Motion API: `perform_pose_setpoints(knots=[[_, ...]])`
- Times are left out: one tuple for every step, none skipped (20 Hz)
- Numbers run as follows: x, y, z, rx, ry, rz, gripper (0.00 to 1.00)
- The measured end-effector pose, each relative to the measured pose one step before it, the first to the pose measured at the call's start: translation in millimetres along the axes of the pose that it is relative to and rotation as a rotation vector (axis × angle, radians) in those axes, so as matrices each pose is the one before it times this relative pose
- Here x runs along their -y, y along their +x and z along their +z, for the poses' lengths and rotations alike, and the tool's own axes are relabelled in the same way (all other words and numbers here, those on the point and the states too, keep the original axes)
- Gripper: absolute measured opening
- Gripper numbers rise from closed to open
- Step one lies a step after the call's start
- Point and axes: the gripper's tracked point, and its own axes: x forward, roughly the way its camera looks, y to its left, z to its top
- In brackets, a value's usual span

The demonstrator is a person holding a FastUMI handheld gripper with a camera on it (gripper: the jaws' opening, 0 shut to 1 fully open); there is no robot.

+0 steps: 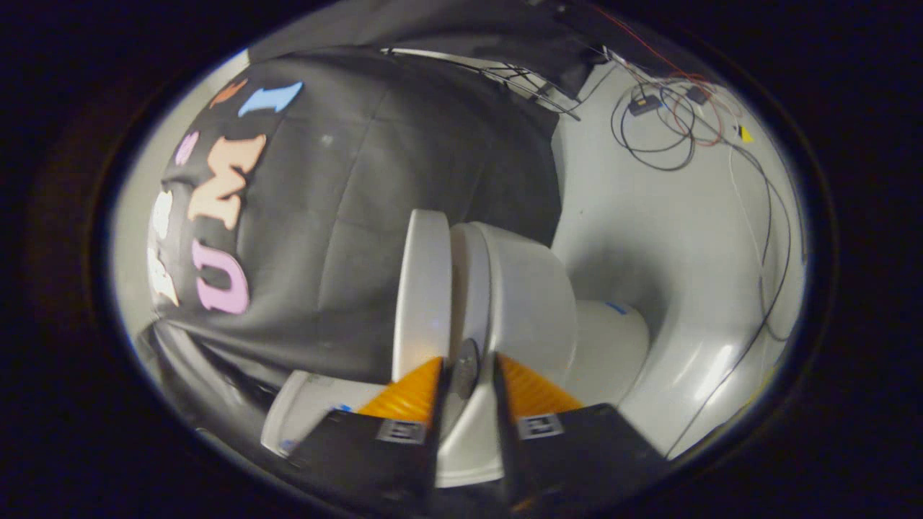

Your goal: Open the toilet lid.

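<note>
The white toilet lid (422,288) stands raised clear of the white bowl (530,303), just beyond the fingers.

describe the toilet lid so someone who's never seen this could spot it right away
Start at the white toilet standing before the black cloth wall. The toilet lid is the thin flat white panel on its cloth side, parted from the bowl by a narrow gap, just beyond the gripper, whose fingers straddle a grey round piece beside it. Unlike the bulging body next to it, it is slim and slab-like.

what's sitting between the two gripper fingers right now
In the gripper view, the edge of the toilet lid and seat runs between the fingers of the gripper, with a round bumper there.
</note>
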Motion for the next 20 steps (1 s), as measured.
perform_pose_setpoints(knots=[[1.03,1.26,3.06,0.01024,0.00471,-0.0009,0.23],[1.6,-0.72,1.6,-0.00071,0.00054,0.00203,0.23],[-4.79,-3.65,4.24,0.01015,0.00332,0.0139,0.23],[-0.2,0.73,2.78,0.00588,-0.00174,-0.00347,0.23],[3.31,1.55,-0.66,0.00448,-0.00735,-0.01943,0.23],[13.26,-30.28,11.55,-0.01066,-0.0185,-0.05175,0.23],[2.08,20.14,-4.23,0.00486,-0.00148,-0.00157,0.16],[-2.99,10.74,1.15,0.00745,0.01199,0.00613,0.08],[-5.61,1.13,-4.25,-0.00531,-0.00061,0.00011,0.01],[-3.07,0.99,0.16,0.00099,-0.00606,0.00544,0.01],[-3.17,-1.69,-0.63,-0.00295,-0.0079,-0.00161,0.01],[0.65,-0.52,0.19,-0.00037,-0.00619,-0.00976,0.01],[-1.16,0.07,1.53,0.00518,-0.00356,-0.00497,0.01],[-0.29,-0.54,-0.25,-0.00588,-0.00451,-0.00875,0.01],[-1.36,-1.27,0.28,0.00012,-0.00627,-0.00669,0.01],[-0.88,-0.47,-2.41,-0.00597,-0.01874,-0.00891,0.01],[-0.43,-1.08,1.08,0.00065,-0.02663,-0.0109,0.01],[-3.12,-1.37,0.13,-0.00124,-0.03633,-0.0089,0.01],[-3.67,-1.55,0.85,-0.00012,-0.03142,-0.00481,0.01],[-4.52,-2.51,1.93,0.00069,-0.01863,-0.00168,0.01]])
